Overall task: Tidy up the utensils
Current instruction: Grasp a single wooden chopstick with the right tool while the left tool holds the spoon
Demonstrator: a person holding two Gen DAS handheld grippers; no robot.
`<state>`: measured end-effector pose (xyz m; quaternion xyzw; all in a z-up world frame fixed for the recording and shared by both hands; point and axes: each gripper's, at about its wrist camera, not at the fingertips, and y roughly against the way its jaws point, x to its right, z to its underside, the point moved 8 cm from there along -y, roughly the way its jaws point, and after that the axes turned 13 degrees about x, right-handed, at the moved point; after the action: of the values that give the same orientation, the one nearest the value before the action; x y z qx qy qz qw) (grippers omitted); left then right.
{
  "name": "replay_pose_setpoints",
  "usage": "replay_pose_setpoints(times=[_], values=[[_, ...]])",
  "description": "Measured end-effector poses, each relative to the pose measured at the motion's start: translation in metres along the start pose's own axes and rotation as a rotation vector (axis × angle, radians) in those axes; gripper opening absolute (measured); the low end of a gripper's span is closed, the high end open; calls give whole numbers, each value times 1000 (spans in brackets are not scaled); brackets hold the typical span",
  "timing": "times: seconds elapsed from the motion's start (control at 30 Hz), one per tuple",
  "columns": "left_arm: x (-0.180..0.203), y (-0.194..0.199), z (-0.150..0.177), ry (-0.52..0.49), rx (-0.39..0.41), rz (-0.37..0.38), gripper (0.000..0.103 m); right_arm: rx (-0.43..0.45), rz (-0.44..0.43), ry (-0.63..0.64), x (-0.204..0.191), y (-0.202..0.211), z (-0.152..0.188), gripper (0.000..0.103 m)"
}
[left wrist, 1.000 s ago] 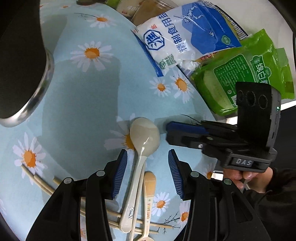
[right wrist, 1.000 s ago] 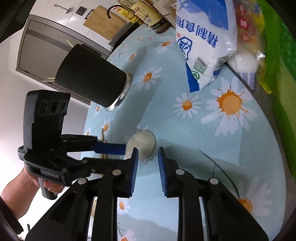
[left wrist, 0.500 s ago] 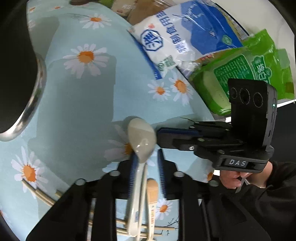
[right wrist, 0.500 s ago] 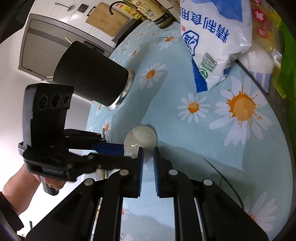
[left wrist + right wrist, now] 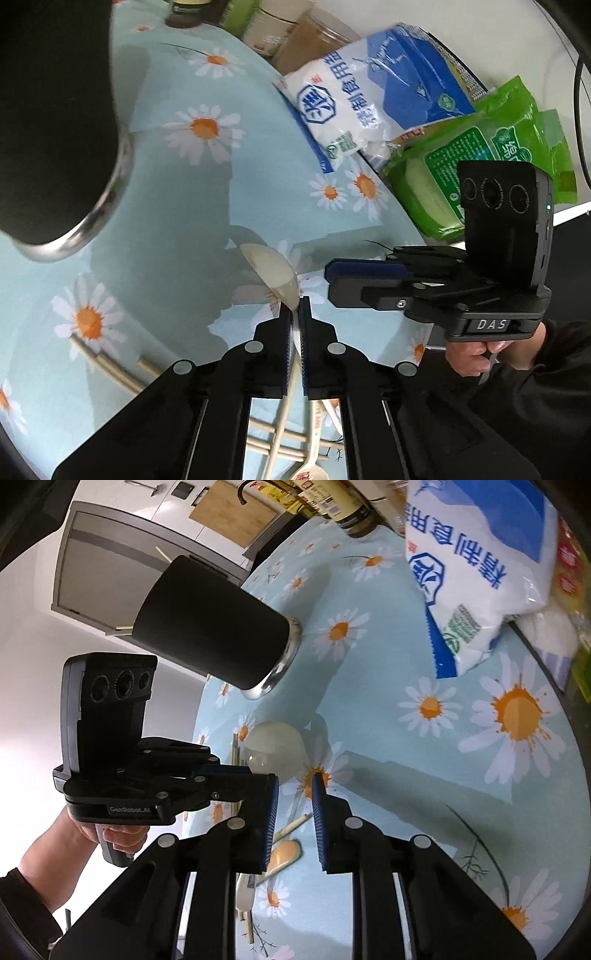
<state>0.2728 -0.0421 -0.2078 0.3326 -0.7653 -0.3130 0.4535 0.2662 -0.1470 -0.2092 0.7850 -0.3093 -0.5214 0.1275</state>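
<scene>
I hold the left hand-held gripper [image 5: 294, 314] fully closed on the neck of the white spoon [image 5: 271, 271], just behind its bowl. The bowl projects forward past the fingertips, and the handle runs back between the fingers toward the camera. In the right wrist view the bowl appears raised off the daisy-print cloth on the desk [image 5: 177, 206], so I judge the pick-up of this spoon to be the step in hand, with the grasp made and the lift begun.

The right hand-held gripper [image 5: 293, 788] holds nothing. Its jaws stand a little apart and are opening, with only cloth visible between the pads. It hovers just beside the spoon bowl.

Remaining utensils lie on the cloth beneath the left hand-held gripper: wooden chopsticks [image 5: 110, 369] and a small spoon [image 5: 284, 853] with an orange bowl. The black cup [image 5: 214, 627] with the steel base stands upright, well apart from the spoon. A thin stick shows past its rim in the right wrist view, so I take it to be the utensil holder.

Next move, as I judge it:
1. Raise the spoon clear of the chopsticks.
2. Carry it over the cup mouth.
3. Turn the handle downward before release, since the grip sits close to the bowl.

Keep the right hand-held gripper clear of the travel path.
</scene>
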Motion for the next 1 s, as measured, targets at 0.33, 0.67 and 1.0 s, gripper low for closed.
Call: replay_pose_setpoints(times=[0.33,0.67,1.0], values=[[-2,42,10,48,114,-70,3,-54,-55,3,-17,3,8,25],[-18,102,30,86,263,-222,3,-162,-106,-43,-39,-10,16,26],[-18,160,63,115,434,-397,3,-338,-46,-276,-44,-33,29,36]])
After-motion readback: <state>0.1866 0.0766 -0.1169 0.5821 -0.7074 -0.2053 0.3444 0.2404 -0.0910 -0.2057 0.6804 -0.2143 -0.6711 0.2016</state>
